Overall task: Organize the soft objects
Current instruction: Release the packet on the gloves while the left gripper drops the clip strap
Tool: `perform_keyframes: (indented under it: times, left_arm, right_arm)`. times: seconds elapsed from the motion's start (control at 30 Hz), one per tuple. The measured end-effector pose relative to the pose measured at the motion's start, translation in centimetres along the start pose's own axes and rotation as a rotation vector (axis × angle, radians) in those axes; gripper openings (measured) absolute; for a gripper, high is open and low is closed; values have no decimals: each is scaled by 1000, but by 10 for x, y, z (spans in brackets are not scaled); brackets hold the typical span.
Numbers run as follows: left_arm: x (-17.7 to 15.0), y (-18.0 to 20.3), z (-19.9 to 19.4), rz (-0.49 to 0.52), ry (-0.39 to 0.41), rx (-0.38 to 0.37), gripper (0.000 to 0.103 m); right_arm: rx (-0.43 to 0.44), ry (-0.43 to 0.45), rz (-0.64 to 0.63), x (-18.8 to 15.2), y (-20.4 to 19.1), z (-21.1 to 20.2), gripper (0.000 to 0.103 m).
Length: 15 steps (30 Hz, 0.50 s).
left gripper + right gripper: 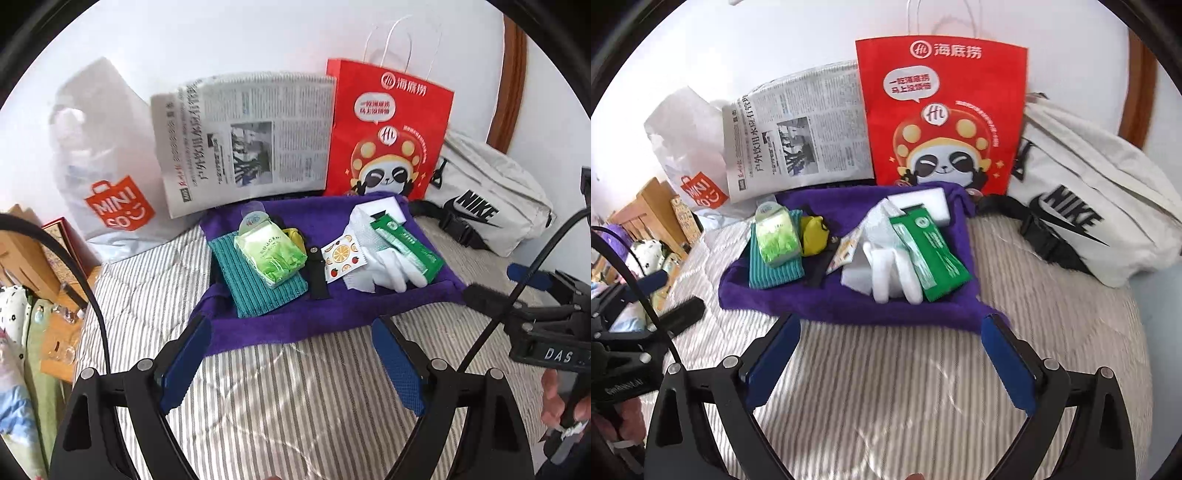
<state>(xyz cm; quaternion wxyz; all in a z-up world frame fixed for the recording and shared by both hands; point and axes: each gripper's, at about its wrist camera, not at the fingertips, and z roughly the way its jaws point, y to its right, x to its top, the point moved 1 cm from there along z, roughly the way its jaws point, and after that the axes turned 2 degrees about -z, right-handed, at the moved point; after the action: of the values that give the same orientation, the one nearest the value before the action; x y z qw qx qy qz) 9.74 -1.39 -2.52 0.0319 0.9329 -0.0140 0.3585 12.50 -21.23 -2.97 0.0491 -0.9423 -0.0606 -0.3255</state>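
1. The left gripper [291,354] hangs over the striped bedcover [258,398], jaws spread wide with nothing between the blue pads [188,354].
2. The right gripper [894,354] is just the same: jaws wide apart, empty, above bare bedcover at the purple towel's near edge.
3. The purple towel [280,332] lies flat on the bed, and the soft things sit on it.
4. On its left half: a teal ribbed cloth [255,288] with a green tissue pack [269,258] lying on top, and a yellow pouch [812,236] tucked just behind.
5. A black strap [317,273] lies near the middle, beside a fruit-print sachet [341,258].
6. On the right half: a white glove [391,269] and a green packet [406,243] resting across it.
7. Behind the towel, against the wall, stand a newspaper [243,140] and a red paper bag [388,125]; a white Nike bag [491,199] sits to the right, a white Miniso bag [99,155] to the left.
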Motion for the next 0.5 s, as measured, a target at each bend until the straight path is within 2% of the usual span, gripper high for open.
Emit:
perform_keyframes:
  times: [0.13,0.5]
  left_arm:
    - [-10,4,-17,-15,4,-18,88]
    - [-20,4,-42,-32,24,-35,88]
  right_arm:
    - [-39,-20,-4,-14,1,-17,97]
    - [-33,8,8,-29,-4,-48,97]
